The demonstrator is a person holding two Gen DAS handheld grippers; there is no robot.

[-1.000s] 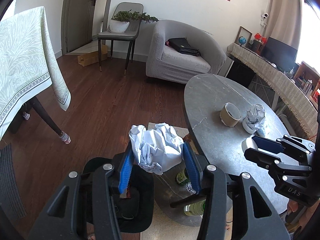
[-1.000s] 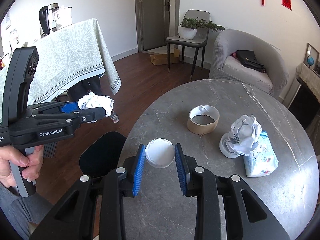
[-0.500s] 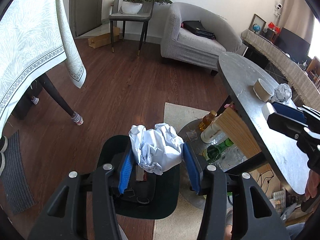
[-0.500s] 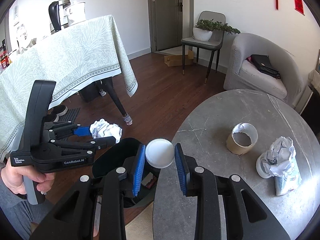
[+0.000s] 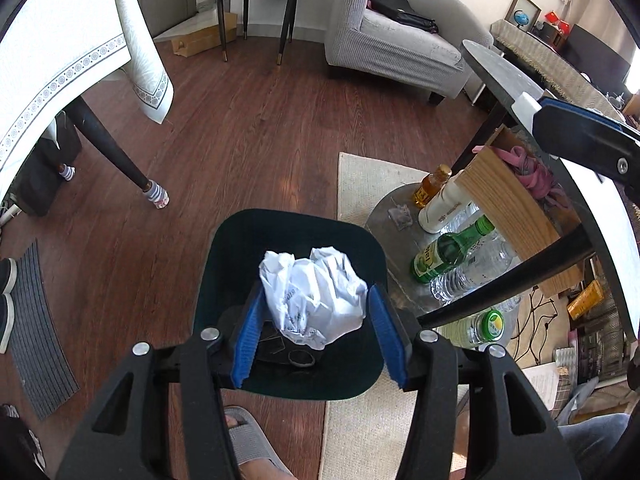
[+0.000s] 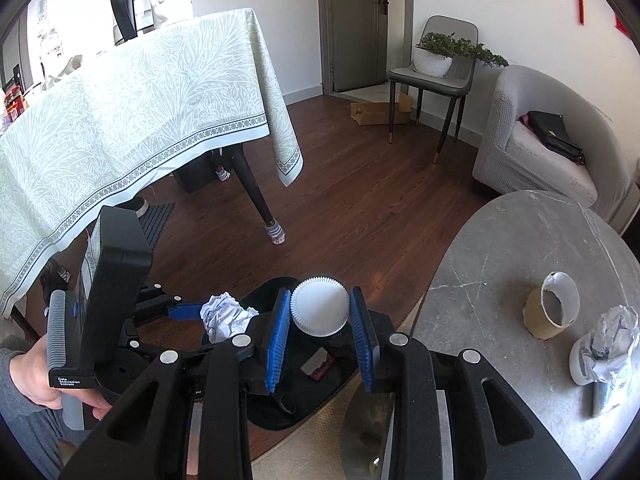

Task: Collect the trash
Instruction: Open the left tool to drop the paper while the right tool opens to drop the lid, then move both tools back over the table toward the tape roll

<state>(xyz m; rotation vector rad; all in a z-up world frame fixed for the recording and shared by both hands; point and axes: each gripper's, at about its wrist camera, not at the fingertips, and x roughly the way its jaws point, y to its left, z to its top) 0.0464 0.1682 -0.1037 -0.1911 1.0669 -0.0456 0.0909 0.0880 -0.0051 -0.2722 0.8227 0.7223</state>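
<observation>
My left gripper point(image 5: 314, 316) is shut on a crumpled white paper ball point(image 5: 316, 300) and holds it right above the open dark green trash bin point(image 5: 280, 236) on the floor. The ball also shows in the right wrist view point(image 6: 226, 316). My right gripper point(image 6: 320, 322) is shut on a white fluted paper cup point(image 6: 319, 311), over the bin's edge point(image 6: 272, 284) beside the grey round table point(image 6: 520, 248). On the table stand a torn brown paper cup point(image 6: 550, 312) and a white cup stuffed with crumpled paper point(image 6: 604, 344).
A cloth-covered table point(image 6: 132, 104) and its leg point(image 5: 108, 144) stand to the left. Bottles point(image 5: 452, 248) sit on a low shelf under the grey table. A grey armchair point(image 5: 392, 40), a chair with a plant point(image 6: 436, 68), a rug point(image 5: 360, 176) and my slippered foot point(image 5: 248, 436) are around.
Both grippers moved left and down off the grey table toward the bin. The left one now holds the paper ball directly over the bin opening; the right one carries the fluted cup past the table edge.
</observation>
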